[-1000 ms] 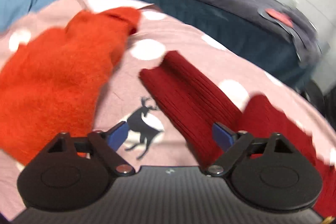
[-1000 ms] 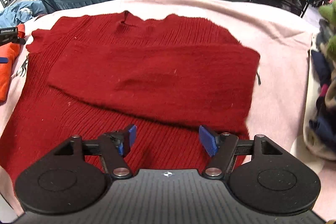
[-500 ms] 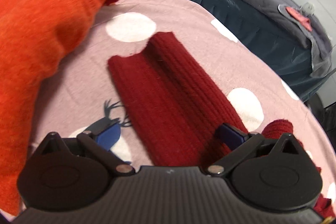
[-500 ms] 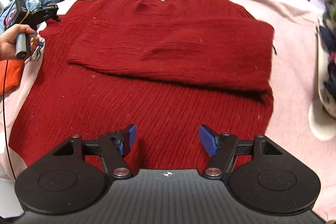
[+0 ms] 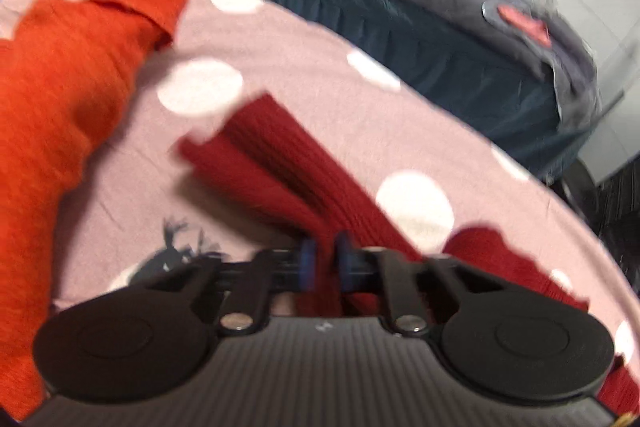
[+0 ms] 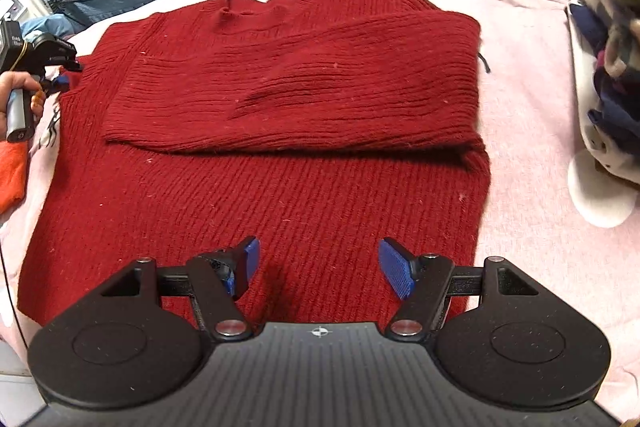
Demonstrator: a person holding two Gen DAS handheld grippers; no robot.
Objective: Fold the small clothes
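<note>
A dark red ribbed sweater [image 6: 280, 163] lies flat on the pink blanket, with its right sleeve [image 6: 304, 87] folded across the chest. Its left sleeve [image 5: 280, 163] stretches out over the blanket in the left wrist view. My left gripper [image 5: 325, 259] is shut on that sleeve near the shoulder; it also shows at the far left of the right wrist view [image 6: 60, 75]. My right gripper [image 6: 320, 263] is open and empty, hovering over the sweater's lower hem.
An orange sweater [image 5: 68, 115] lies on the pink dotted blanket [image 5: 304, 67] left of the sleeve. A dark blue-grey bed [image 5: 420, 7] stands beyond the blanket's edge. A pile of clothes and a green plush [image 6: 608, 39] sits at the right.
My left gripper has closed on the red sleeve; it was open half a second ago. My right gripper has drawn back toward the hem and stays open.
</note>
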